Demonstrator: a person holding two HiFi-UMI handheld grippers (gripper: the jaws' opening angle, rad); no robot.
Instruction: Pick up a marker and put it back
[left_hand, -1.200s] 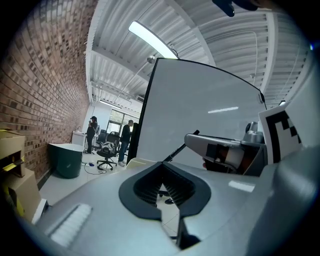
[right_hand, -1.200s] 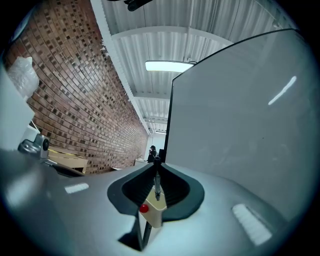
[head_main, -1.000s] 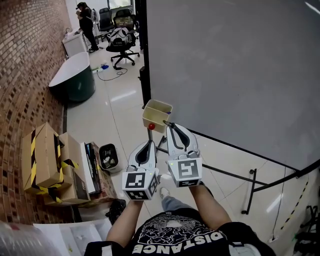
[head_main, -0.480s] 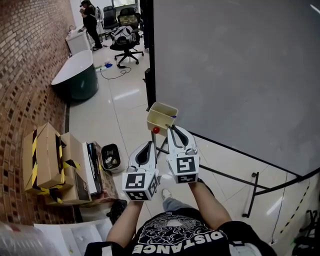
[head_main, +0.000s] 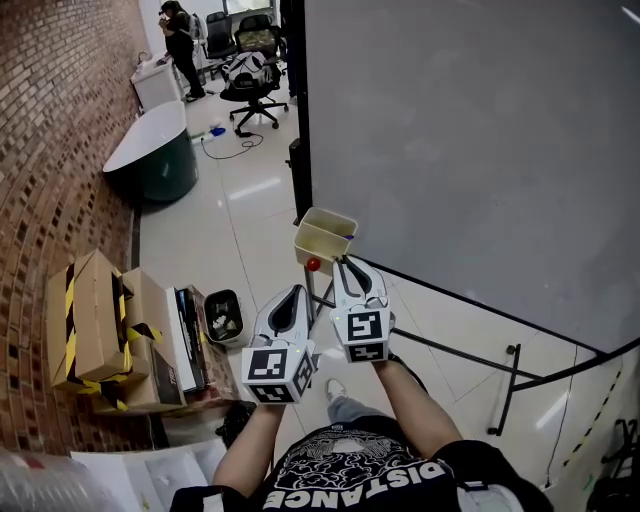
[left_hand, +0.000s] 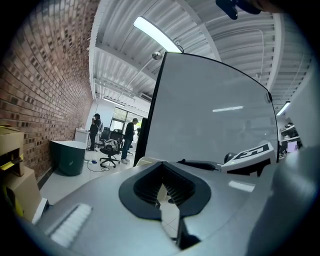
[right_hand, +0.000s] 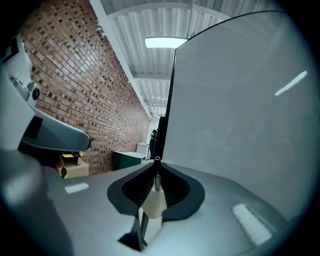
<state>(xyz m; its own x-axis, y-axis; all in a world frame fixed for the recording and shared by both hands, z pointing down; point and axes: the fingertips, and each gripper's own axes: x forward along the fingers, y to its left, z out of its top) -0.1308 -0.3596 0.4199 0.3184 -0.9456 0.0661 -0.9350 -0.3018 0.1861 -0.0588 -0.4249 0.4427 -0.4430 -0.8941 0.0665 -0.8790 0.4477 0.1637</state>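
A beige tray (head_main: 318, 248) hangs at the lower left corner of a grey whiteboard (head_main: 480, 140). My right gripper (head_main: 345, 262) is at the tray's near side, shut on a thin dark marker (right_hand: 157, 175) that stands between its jaws. The marker's red end (head_main: 313, 264) shows just left of the tips, in front of the tray. From the left gripper view the marker (left_hand: 200, 164) is a dark bar sticking out of the right gripper. My left gripper (head_main: 297, 292) hangs lower and to the left, jaws shut (left_hand: 161, 187) with nothing between them.
Cardboard boxes (head_main: 95, 320) with yellow-black tape are stacked by the brick wall at left, with a small black bin (head_main: 218, 315) beside them. The whiteboard's black stand legs (head_main: 500, 370) run across the floor. A dark green tub (head_main: 150, 160), an office chair (head_main: 245, 85) and a person (head_main: 180, 45) are farther back.
My right gripper has edged forward with the marker, closer to the tray. The left gripper has hardly moved. The view has shifted a little.
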